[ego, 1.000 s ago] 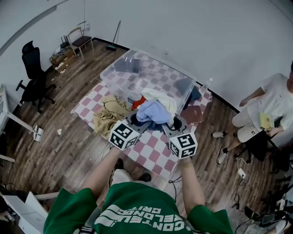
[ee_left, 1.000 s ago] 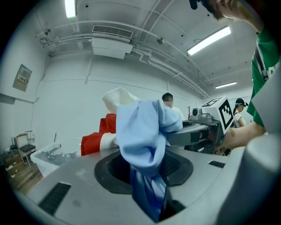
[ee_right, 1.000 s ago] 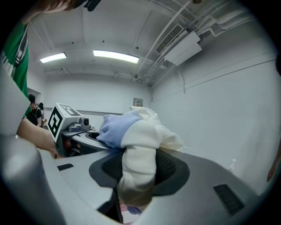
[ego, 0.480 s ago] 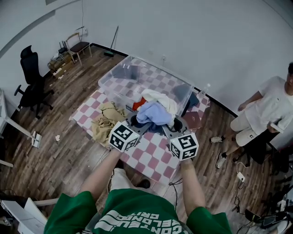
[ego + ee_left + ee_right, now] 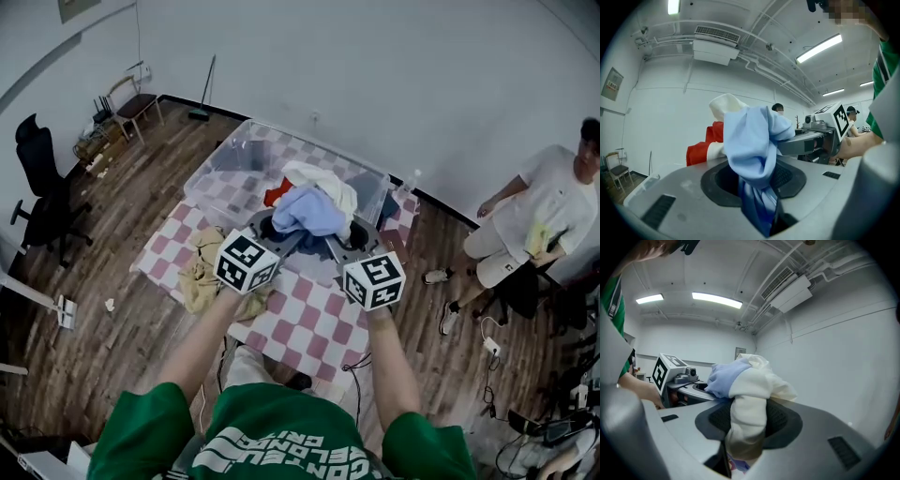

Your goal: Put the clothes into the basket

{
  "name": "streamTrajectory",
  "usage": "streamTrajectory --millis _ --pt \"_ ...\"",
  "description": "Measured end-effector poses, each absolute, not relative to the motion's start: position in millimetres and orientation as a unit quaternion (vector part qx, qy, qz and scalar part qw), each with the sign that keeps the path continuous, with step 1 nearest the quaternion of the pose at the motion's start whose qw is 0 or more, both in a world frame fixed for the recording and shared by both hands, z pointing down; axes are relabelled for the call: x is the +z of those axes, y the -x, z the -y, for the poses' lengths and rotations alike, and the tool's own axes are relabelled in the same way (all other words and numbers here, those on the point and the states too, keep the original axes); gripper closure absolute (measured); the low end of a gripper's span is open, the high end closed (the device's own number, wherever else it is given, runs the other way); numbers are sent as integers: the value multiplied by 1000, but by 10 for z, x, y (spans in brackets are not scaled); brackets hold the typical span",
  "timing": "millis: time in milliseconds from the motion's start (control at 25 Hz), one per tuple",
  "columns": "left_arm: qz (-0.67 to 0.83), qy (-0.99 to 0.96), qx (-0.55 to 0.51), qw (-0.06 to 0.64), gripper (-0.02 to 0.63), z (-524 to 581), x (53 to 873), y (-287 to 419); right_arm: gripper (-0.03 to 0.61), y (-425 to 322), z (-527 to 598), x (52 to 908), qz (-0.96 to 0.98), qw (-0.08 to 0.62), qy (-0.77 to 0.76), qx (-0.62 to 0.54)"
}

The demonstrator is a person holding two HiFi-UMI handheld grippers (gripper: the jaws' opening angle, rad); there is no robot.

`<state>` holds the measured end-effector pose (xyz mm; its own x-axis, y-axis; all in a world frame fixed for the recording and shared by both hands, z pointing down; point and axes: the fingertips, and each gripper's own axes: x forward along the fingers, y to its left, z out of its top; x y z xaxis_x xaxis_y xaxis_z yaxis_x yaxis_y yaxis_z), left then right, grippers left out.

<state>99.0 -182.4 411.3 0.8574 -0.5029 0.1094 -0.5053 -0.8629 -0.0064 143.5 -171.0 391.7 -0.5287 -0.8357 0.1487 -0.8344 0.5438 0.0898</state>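
Observation:
A bundle of clothes (image 5: 309, 204), light blue, cream and red, hangs lifted between both grippers above the near wall of the clear plastic basket (image 5: 230, 155). My left gripper (image 5: 273, 230) is shut on the light blue cloth (image 5: 757, 145), which fills its jaws. My right gripper (image 5: 349, 234) is shut on the cream cloth (image 5: 747, 413). A tan garment (image 5: 200, 272) lies on the checkered table (image 5: 309, 323) to the left of the grippers, partly hanging over the edge.
A brown flat item (image 5: 392, 239) lies on the table's right side. A seated person (image 5: 530, 220) is at the right by the wall. An office chair (image 5: 42, 192) and a small chair (image 5: 131, 98) stand at the left on the wooden floor.
Both grippers have lifted the bundle and carried it forward, from over the table to above the basket's near wall. The tan garment stayed on the table.

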Motion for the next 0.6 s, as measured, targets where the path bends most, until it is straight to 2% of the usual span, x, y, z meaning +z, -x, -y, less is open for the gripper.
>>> streamTrajectory --millis 600 --pt "211 -975 75 11 474 3000 4174 -935 417 -1361 2852 3980 853 98 -512 14"
